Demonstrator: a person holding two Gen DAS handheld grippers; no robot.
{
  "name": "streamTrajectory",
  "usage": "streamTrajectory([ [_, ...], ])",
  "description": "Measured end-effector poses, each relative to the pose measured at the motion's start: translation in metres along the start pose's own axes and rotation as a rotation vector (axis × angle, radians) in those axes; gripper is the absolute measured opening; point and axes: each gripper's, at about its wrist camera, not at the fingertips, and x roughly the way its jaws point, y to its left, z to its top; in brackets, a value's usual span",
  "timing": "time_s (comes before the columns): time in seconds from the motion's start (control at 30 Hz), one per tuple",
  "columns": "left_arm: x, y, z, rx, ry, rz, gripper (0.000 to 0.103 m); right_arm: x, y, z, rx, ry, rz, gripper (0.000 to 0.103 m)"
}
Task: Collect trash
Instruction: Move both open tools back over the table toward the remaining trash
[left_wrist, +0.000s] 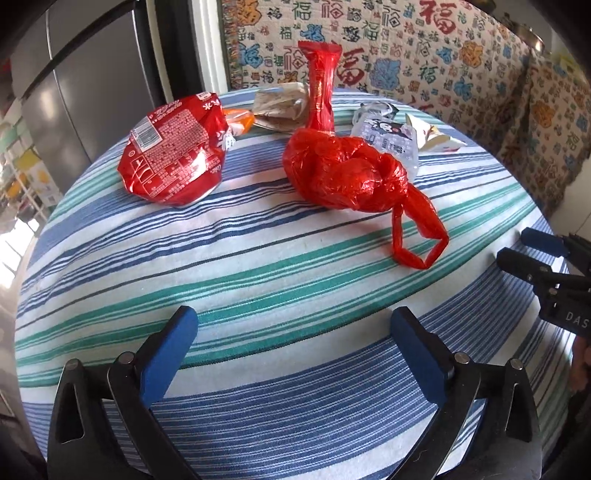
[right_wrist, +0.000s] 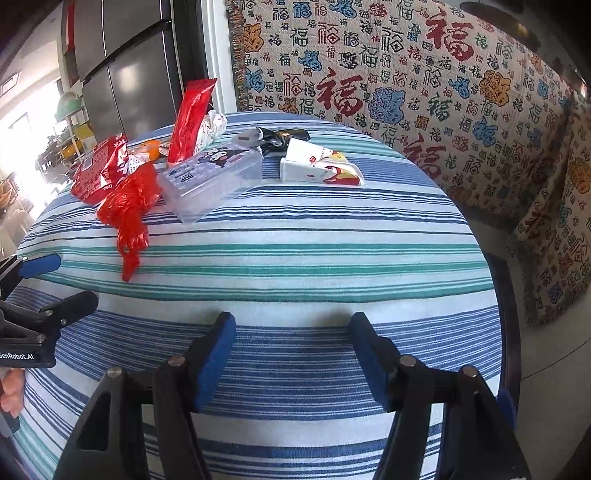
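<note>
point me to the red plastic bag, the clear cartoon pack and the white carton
red plastic bag (left_wrist: 340, 173), left wrist view, crumpled body
clear cartoon pack (right_wrist: 210, 177), right wrist view, top face
white carton (right_wrist: 314, 166), right wrist view, upper side

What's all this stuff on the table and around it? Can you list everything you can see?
striped tablecloth: one, blue, green and white, covering the round table
red snack bag: one, red, far left of the table
red plastic bag: one, red, crumpled, mid-table, handles trailing toward the near edge
tall red wrapper: one, red, standing up behind the plastic bag
clear cartoon-printed pack: one, transparent, right of the plastic bag
white printed wrapper: one, white and red, far right
brown paper scrap: one, brown, at the back
patterned cover: one, cream with red and blue characters, on the seat behind
left hand-held gripper: one, black with blue pads, open, empty
right hand-held gripper: one, same colours, open, empty
</note>
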Motion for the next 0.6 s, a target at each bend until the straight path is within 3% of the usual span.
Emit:
streamTrajectory([
  [0.3, -0.001, 0.0, -0.001, -0.002, -0.004, -0.015, 0.102, 0.002, 0.001, 0.002, -0.002, 0.005, 0.012, 0.073],
  [0.5, -0.041, 0.002, 0.021, -0.091, -0.163, -0.169, 0.101, 0.002, 0.001, 0.002, -0.003, 0.004, 0.014, 0.073],
  [0.6, -0.032, -0.013, 0.045, -0.088, -0.13, -0.219, 0.101, 0.002, 0.001, 0.002, -0.002, 0.004, 0.019, 0.075],
])
